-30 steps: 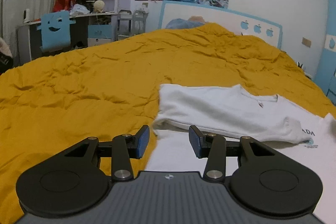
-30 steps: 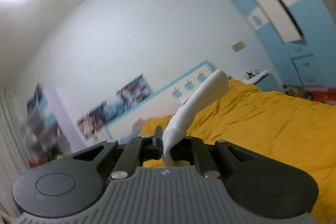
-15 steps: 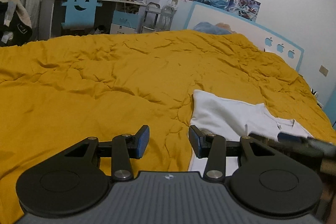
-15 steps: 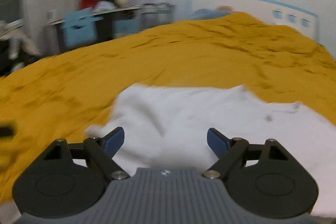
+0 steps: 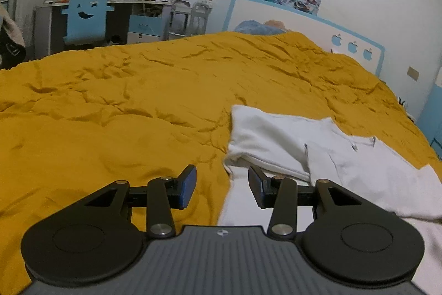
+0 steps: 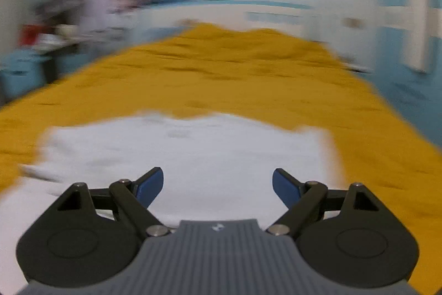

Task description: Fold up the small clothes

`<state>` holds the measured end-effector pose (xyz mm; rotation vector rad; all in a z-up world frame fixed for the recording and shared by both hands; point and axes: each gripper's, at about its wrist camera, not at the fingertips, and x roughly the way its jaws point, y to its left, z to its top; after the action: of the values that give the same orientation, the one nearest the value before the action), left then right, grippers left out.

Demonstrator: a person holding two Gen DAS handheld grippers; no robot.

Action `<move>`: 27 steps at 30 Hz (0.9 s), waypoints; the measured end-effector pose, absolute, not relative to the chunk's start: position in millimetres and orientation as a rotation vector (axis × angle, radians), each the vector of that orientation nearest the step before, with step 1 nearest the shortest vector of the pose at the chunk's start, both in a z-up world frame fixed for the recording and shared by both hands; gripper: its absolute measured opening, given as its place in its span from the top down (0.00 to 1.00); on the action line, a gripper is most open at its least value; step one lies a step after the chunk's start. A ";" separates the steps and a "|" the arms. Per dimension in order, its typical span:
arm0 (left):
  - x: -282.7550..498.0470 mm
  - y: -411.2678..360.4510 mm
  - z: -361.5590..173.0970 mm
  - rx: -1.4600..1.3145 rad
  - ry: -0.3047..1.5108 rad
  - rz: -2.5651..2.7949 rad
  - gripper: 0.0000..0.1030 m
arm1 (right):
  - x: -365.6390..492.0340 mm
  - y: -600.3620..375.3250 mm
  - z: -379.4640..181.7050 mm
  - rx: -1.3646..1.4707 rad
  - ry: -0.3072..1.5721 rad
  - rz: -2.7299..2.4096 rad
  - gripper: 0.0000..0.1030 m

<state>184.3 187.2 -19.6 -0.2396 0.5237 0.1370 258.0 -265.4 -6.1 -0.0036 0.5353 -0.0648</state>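
Observation:
A white long-sleeved top (image 5: pixel 326 156) lies on the yellow bedspread (image 5: pixel 138 112), with both sleeves folded in over its body. My left gripper (image 5: pixel 222 185) is open and empty, low over the garment's left edge. My right gripper (image 6: pixel 218 187) is open wide and empty, just above the white top (image 6: pixel 193 154); that view is blurred by motion.
The yellow bedspread (image 6: pixel 248 79) spreads out on all sides of the top. A desk with a blue smiley-face chair (image 5: pixel 85 15) and shelves stand beyond the bed at the far left. A white and blue headboard (image 5: pixel 304 29) is at the far end.
My right gripper let go of the sleeve it held up a second ago and came down open over the top. That sleeve now lies across the body. My left gripper stayed open.

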 end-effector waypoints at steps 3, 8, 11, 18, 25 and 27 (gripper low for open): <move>185.3 175.2 -22.5 -0.219 0.530 0.117 0.50 | 261.0 -320.2 -20.5 0.023 0.637 -0.205 0.20; 183.6 157.6 -24.9 -0.166 0.517 0.089 0.50 | 278.6 -366.3 -45.8 0.070 0.785 -0.124 0.20; 184.0 148.4 -28.7 -0.125 0.516 0.077 0.50 | 286.5 -364.9 -54.1 0.018 0.792 -0.053 0.34; 201.6 149.5 -22.9 -0.222 0.586 0.003 0.50 | 292.8 -351.3 -66.1 -0.111 0.779 -0.026 0.87; 291.6 162.2 -23.8 -0.522 0.723 -0.383 0.47 | 299.2 -348.3 -72.6 -0.113 0.785 -0.007 0.87; 324.8 169.5 -39.9 -0.600 0.814 -0.393 0.47 | 301.6 -346.3 -73.7 -0.122 0.787 0.000 0.87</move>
<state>324.8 169.5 -39.9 -0.6000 0.8140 -0.3930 301.6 -346.3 -73.7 -0.1216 0.7868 -0.0004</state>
